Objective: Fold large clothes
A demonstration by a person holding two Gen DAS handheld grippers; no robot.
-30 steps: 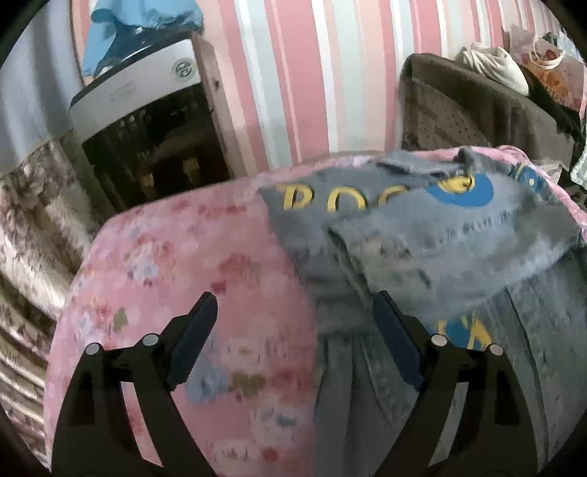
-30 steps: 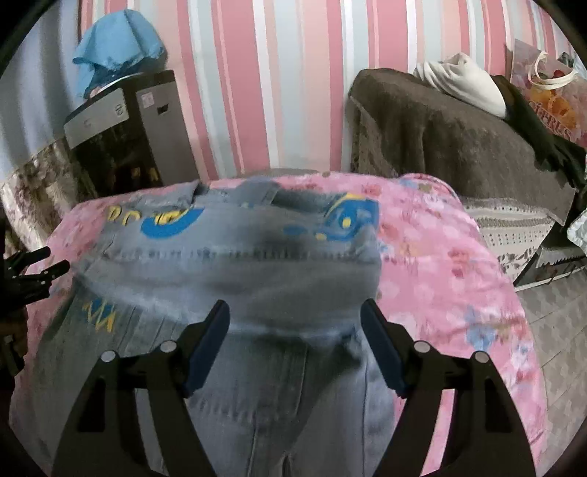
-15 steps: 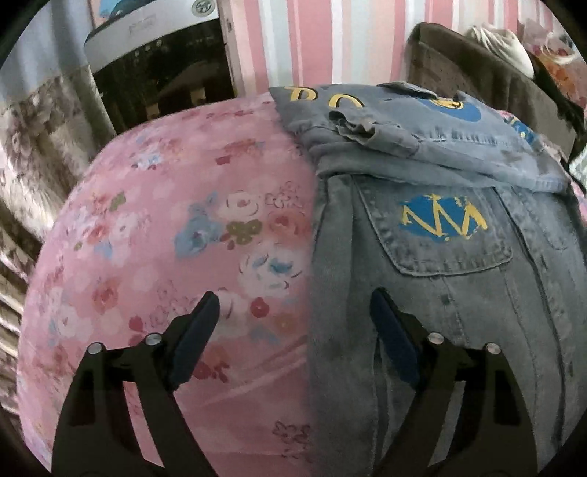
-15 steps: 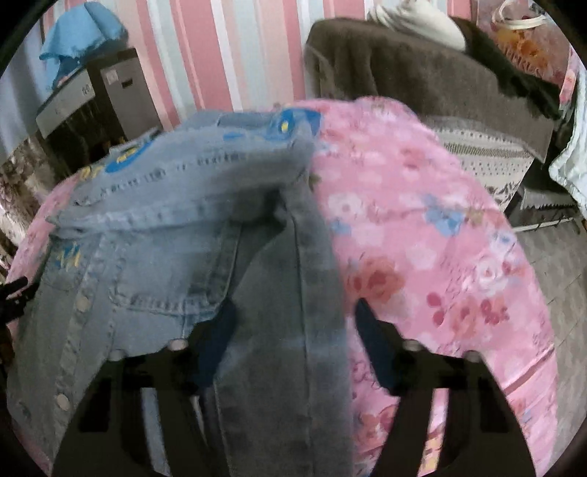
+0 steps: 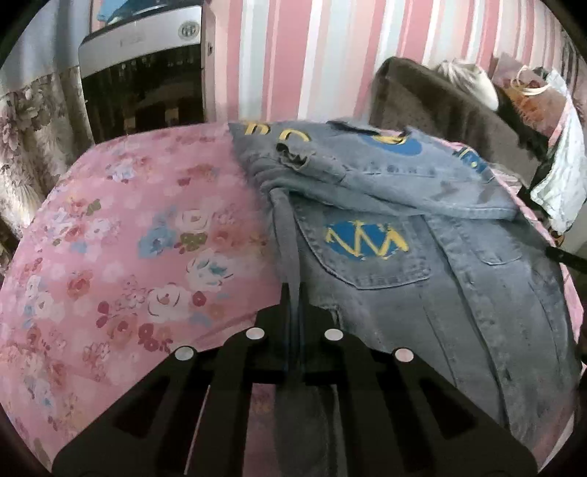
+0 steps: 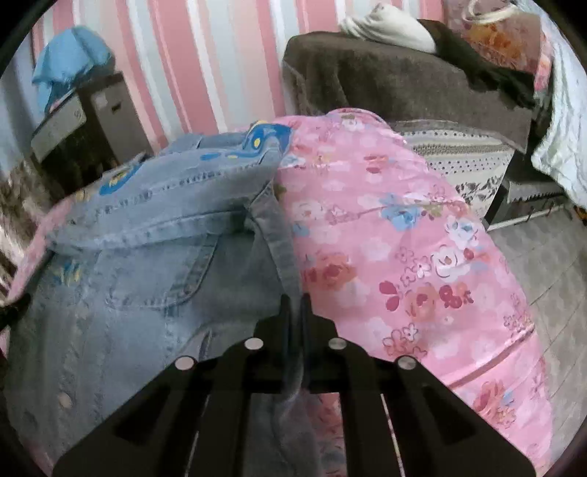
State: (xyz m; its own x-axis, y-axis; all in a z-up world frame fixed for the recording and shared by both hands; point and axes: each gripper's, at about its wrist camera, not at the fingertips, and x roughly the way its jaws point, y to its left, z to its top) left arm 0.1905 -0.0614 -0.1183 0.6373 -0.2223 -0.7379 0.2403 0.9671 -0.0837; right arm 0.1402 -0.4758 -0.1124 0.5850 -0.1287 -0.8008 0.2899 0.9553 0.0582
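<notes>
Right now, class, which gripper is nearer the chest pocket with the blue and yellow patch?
Left. The left gripper pinches the denim jacket edge beside that pocket; the right gripper pinches the opposite edge.

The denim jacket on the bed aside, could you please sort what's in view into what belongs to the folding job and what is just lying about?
Part of the job:
- denim jacket
- left gripper, shut on its edge
- right gripper, shut on the opposite edge
- pink floral bedspread beneath

Just lying about:
- brown sofa
- blue cloth
- white bundle

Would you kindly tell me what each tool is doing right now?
Left tool: just closed, pinching the denim jacket's left edge.
Right tool: just closed, pinching its right edge.
</notes>
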